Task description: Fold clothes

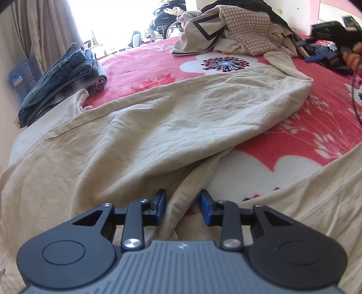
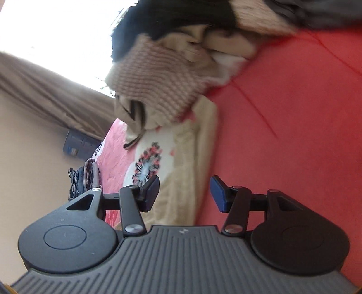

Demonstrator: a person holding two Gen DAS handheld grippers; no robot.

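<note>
A cream garment (image 1: 172, 106) lies spread on the red floral blanket (image 1: 301, 144) of a bed. My left gripper (image 1: 183, 208) sits low over its near end. A seamed fold of the cream cloth runs between the blue pads (image 1: 161, 207), and a sliver of blanket shows beside it, so the jaws stand apart and open. Far right, my right gripper (image 1: 305, 50) is blurred beside a pile of unfolded clothes (image 1: 244, 29), with a hand (image 1: 353, 58) behind it. In the right wrist view the right gripper (image 2: 184, 194) is open and holds nothing, above the cream garment's edge (image 2: 181, 181) and facing the pile (image 2: 163, 86).
A folded stack of jeans and plaid clothes (image 1: 65, 77) sits at the bed's left edge, with a white cloth (image 1: 45, 117) next to it. A curtain (image 1: 40, 29), a blue container (image 1: 21, 77) and a wheelchair (image 1: 165, 20) stand beyond the bed. A thin cable (image 1: 355, 101) hangs at the right.
</note>
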